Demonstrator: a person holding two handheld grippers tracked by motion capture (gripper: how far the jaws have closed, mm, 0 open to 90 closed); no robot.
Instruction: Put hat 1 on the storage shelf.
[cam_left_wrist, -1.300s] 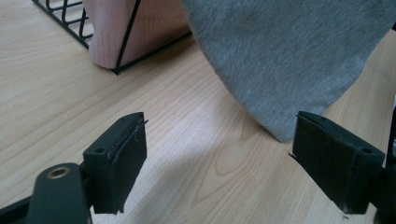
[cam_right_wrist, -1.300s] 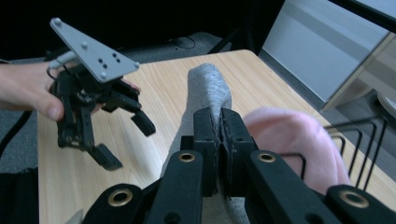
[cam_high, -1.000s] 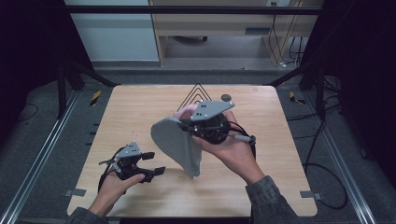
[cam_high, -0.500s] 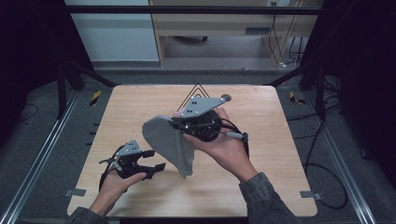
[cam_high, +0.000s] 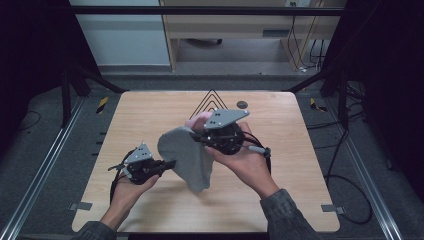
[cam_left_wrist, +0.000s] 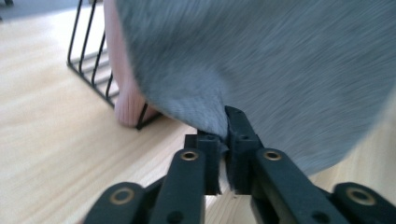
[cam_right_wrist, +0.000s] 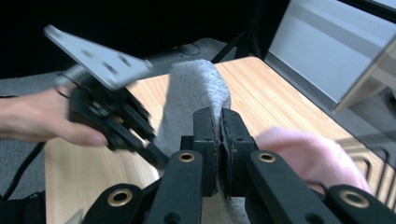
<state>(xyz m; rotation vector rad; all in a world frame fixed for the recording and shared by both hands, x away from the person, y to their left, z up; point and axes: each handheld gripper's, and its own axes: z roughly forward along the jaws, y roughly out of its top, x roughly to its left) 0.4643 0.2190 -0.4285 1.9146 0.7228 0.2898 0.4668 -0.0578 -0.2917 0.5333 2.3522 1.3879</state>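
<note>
While hanging above the middle of the pale wooden counter (cam_high: 150, 120), soft grey knitted cloth (cam_high: 187, 157) stretched between both tools in the high view. Right tool (cam_high: 199, 136) just right of frame centre, grey three-cornered plate on top, jaws pressed together on the cloth's upper edge; in the right gripper view (cam_right_wrist: 218, 135) the two black jaws close tight on a grey fold rising between them. Left tool (cam_high: 170, 163) at lower left of centre, reaching right to the cloth's left edge; in the left gripper view (cam_left_wrist: 223, 144) jaws nearly together, pinching a corner of the cloth (cam_left_wrist: 280, 70), which spreads over the upper right of that frame. Cloth drooping to a point near the counter below centre, touching or just clear of it, cannot tell. Pale pink object (cam_high: 199, 120) partly hidden behind the cloth's top, beside a black wire rack (cam_left_wrist: 88, 60) seen at upper left of the left gripper view. Small dark round disc (cam_high: 242, 104) on the counter toward the far edge, next to a black triangle marking (cam_high: 212, 97).
</note>
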